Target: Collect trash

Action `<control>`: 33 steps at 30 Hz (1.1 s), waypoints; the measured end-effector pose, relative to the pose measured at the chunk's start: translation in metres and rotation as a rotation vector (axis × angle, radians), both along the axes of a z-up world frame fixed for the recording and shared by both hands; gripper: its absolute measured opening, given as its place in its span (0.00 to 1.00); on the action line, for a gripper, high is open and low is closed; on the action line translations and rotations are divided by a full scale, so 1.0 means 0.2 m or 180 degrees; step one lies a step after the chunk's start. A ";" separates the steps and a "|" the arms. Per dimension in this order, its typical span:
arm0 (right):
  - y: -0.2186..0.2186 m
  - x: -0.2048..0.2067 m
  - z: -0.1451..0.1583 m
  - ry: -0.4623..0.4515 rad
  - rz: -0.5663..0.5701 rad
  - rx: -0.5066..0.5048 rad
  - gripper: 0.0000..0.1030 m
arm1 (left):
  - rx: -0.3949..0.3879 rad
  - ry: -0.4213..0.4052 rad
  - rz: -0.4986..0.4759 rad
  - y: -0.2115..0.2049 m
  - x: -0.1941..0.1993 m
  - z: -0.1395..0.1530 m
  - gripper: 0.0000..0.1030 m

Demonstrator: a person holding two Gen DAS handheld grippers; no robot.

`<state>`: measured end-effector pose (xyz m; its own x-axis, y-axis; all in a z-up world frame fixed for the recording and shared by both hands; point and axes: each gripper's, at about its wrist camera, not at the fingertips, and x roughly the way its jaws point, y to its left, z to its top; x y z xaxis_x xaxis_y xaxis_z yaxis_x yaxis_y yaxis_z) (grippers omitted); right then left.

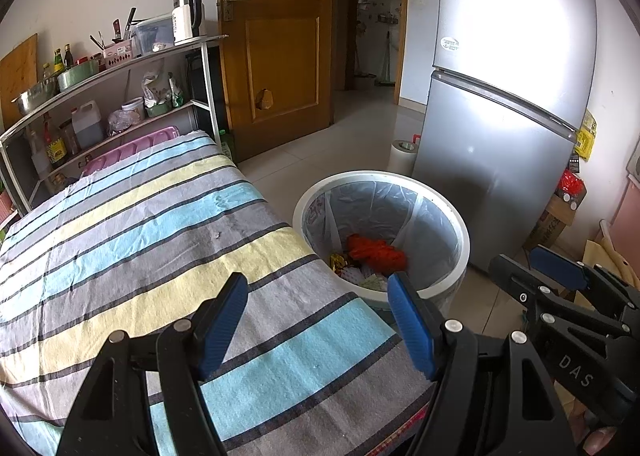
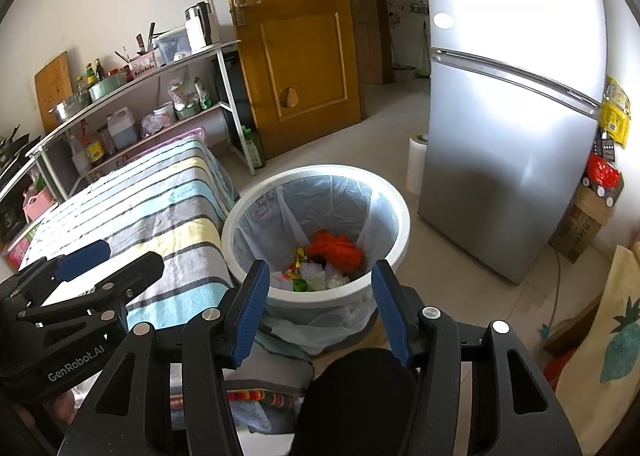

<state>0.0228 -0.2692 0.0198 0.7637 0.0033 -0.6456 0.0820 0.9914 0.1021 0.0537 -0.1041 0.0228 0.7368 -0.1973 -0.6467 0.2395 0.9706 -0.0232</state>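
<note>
A white round trash bin (image 1: 460, 232) (image 2: 400, 212) with a clear liner stands on the floor beside the table. Inside lie an orange crumpled piece (image 1: 376, 252) (image 2: 336, 248) and several wrappers (image 2: 308, 276). My left gripper (image 1: 318, 292) hovers open over the striped tablecloth (image 1: 140, 240) near the table's corner, nothing between its blue pads. My right gripper (image 2: 318, 276) is open above the bin's near rim, also with nothing in it. Each gripper shows at the edge of the other's view: the right one (image 1: 560, 280), the left one (image 2: 84, 260).
A silver fridge (image 1: 508, 96) stands right of the bin, a white roll (image 1: 404, 156) at its foot. A metal shelf (image 1: 100, 96) with pots, bottles and a kettle runs behind the table. A wooden door (image 1: 280, 36) is beyond. Cardboard boxes (image 2: 584, 224) sit at the right wall.
</note>
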 end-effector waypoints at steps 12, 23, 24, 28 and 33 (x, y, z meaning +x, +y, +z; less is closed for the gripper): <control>0.01 0.00 0.01 -0.0011 0.0009 0.0000 0.52 | 0.0003 -0.0008 0.0003 0.01 0.00 0.01 0.72; 0.02 -0.01 0.01 -0.0006 0.0010 -0.0003 0.52 | -0.0001 -0.0005 0.0001 0.01 0.00 0.01 0.72; 0.02 -0.01 0.01 -0.0010 0.0014 -0.0004 0.52 | 0.0001 -0.0004 0.0001 0.01 0.00 0.01 0.72; 0.02 -0.01 0.01 -0.0008 0.0022 0.0000 0.52 | 0.0004 -0.0004 0.0004 0.01 0.00 0.01 0.72; 0.03 -0.01 0.02 -0.0010 0.0020 -0.0004 0.52 | 0.0000 -0.0004 0.0003 0.01 0.00 0.01 0.72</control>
<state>0.0204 -0.2641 0.0229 0.7657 0.0073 -0.6432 0.0755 0.9920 0.1012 0.0528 -0.1022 0.0246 0.7378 -0.1966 -0.6458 0.2386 0.9709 -0.0230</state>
